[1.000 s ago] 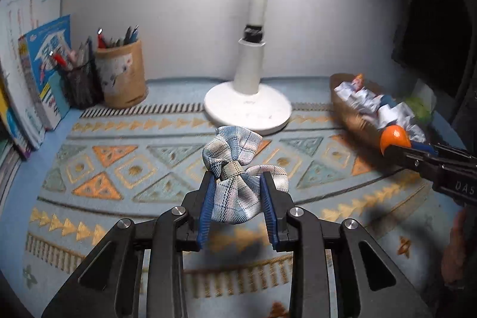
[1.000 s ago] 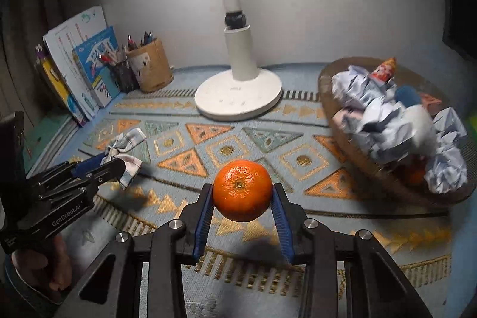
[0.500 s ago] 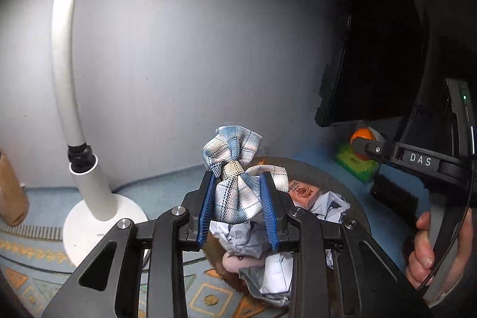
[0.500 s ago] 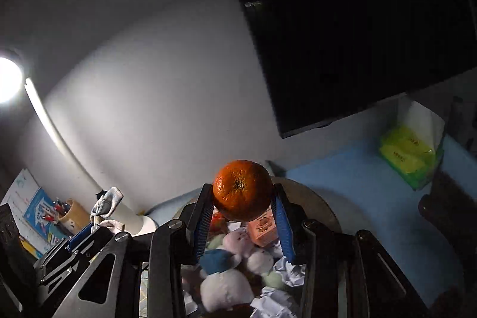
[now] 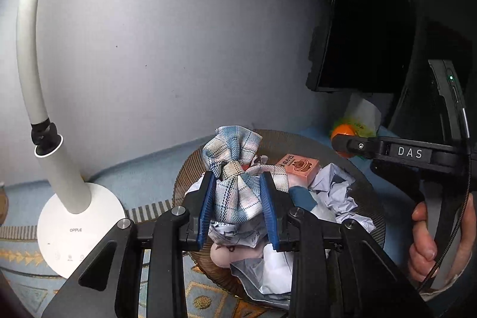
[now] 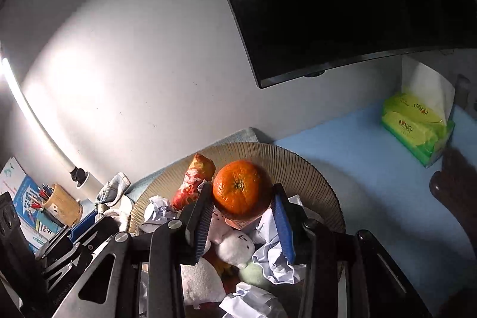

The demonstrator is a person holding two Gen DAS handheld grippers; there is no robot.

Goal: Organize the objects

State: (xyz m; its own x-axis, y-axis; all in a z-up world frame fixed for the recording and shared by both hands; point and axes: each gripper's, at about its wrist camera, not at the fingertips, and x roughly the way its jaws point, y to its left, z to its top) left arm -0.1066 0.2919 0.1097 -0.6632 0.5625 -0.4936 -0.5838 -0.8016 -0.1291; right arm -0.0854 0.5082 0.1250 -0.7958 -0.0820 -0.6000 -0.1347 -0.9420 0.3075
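Observation:
My left gripper (image 5: 238, 207) is shut on a plaid cloth bow (image 5: 235, 166) and holds it over the ribbed brown basket (image 5: 328, 145). My right gripper (image 6: 243, 219) is shut on an orange (image 6: 240, 189) above the same basket (image 6: 298, 163). The basket holds crumpled paper (image 5: 337, 195), plush toys (image 6: 235, 243) and a small pink box (image 5: 298, 166). The right gripper also shows at the right of the left wrist view, with the orange (image 5: 342, 130) at its tip. The bow (image 6: 111, 189) shows at the left of the right wrist view.
A white desk lamp (image 5: 74, 213) stands left of the basket. A dark monitor (image 6: 357, 5) hangs on the wall behind. A green tissue pack (image 6: 417, 124) sits on the blue surface at right. A pen cup (image 6: 61, 204) and books (image 6: 21, 192) stand far left.
Both grippers have tipped down and come closer over the basket, still holding the bow and the orange. One second ago they were over the patterned mat.

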